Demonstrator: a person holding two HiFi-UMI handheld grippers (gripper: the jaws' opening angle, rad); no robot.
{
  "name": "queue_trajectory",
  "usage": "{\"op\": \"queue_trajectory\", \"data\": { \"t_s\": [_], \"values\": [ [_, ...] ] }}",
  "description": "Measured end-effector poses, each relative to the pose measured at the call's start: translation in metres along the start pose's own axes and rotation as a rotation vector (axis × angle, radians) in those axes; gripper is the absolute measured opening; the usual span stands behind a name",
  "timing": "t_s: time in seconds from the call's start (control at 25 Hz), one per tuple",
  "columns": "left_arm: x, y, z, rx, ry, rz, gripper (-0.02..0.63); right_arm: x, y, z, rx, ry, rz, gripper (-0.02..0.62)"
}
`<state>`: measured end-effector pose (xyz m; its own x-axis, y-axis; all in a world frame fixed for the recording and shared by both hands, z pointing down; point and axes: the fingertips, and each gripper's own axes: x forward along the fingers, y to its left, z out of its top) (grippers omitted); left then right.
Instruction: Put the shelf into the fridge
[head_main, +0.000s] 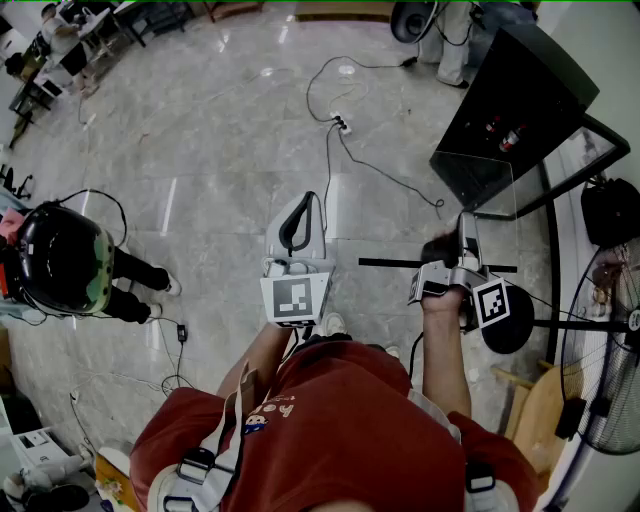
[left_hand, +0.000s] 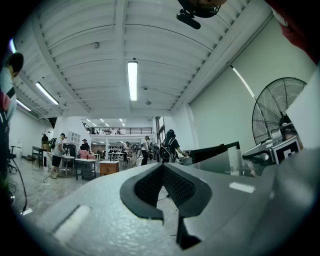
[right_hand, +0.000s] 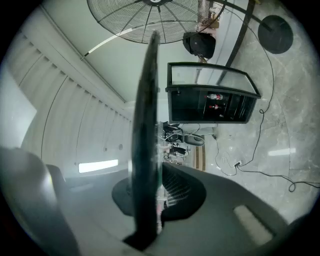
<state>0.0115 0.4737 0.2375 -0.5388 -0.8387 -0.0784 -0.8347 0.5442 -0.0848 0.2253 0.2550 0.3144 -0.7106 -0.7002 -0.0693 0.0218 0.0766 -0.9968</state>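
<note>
My right gripper (head_main: 466, 232) (right_hand: 158, 172) is shut on the shelf (right_hand: 149, 115), a thin dark-edged panel that I see edge-on between the jaws. In the head view the shelf's dark edge (head_main: 390, 263) runs as a line across that gripper. The black fridge (head_main: 510, 90) (right_hand: 200, 107) stands ahead at the right, its glass door (head_main: 478, 182) swung open and bottles inside. The left gripper (head_main: 306, 198) (left_hand: 162, 167) is held level beside the right one. Its fingertips meet and nothing is between them.
Cables and a power strip (head_main: 340, 123) lie on the marble floor ahead. A standing fan (head_main: 605, 340) with a black base disc (head_main: 505, 335) is close on the right. A person in a dark helmet (head_main: 60, 260) stands at the left. People and tables (left_hand: 85, 162) are far off.
</note>
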Motion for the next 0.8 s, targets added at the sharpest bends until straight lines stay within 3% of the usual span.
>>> {"op": "queue_trajectory", "data": {
  "t_s": [0.24, 0.8],
  "values": [
    [-0.004, -0.01, 0.004, -0.003, -0.012, 0.006, 0.005, -0.006, -0.003, 0.01, 0.003, 0.0, -0.004, 0.006],
    [-0.006, 0.015, -0.013, -0.022, -0.02, -0.018, 0.005, -0.005, -0.006, -0.017, -0.031, 0.012, 0.003, 0.006]
  ]
}}
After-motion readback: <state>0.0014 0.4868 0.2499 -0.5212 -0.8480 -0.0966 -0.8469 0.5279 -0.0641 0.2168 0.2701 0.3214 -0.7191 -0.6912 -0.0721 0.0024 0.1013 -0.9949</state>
